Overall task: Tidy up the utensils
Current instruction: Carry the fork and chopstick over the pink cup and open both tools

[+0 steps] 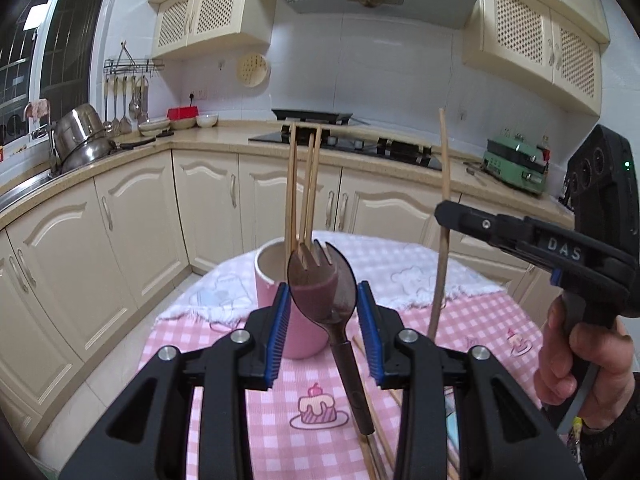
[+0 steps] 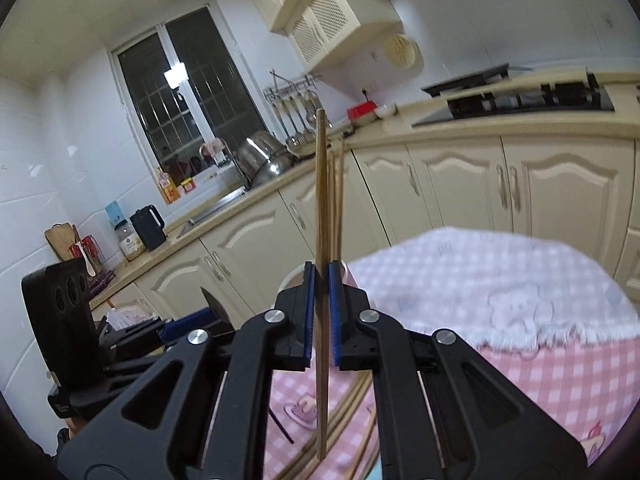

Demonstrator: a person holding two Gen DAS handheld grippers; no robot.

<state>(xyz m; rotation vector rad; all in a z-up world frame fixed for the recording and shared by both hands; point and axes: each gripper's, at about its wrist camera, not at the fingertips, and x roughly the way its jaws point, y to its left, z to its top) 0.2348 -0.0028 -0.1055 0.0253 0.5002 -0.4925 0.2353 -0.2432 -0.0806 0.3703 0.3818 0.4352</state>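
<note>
My left gripper (image 1: 324, 286) is shut on the bowl of a dark brown spork (image 1: 340, 336), whose handle hangs down toward the pink checked tablecloth (image 1: 480, 320). Just behind it stands a pink cup (image 1: 267, 292) with three chopsticks (image 1: 310, 184) upright in it. To the right, a hand holds my right gripper (image 1: 442, 212), which is shut on a single upright chopstick (image 1: 445, 184). In the right wrist view that chopstick (image 2: 321, 200) runs up between the pads of the right gripper (image 2: 320, 268). The cup's chopsticks (image 2: 338, 200) show right behind it.
Several loose chopsticks (image 2: 344, 412) lie on the cloth below the grippers. A white towel (image 1: 420, 276) covers the table's far side. Cream cabinets, a stove (image 1: 344, 142), stacked pots (image 1: 82, 140) by the sink and a green appliance (image 1: 516, 164) line the counters beyond.
</note>
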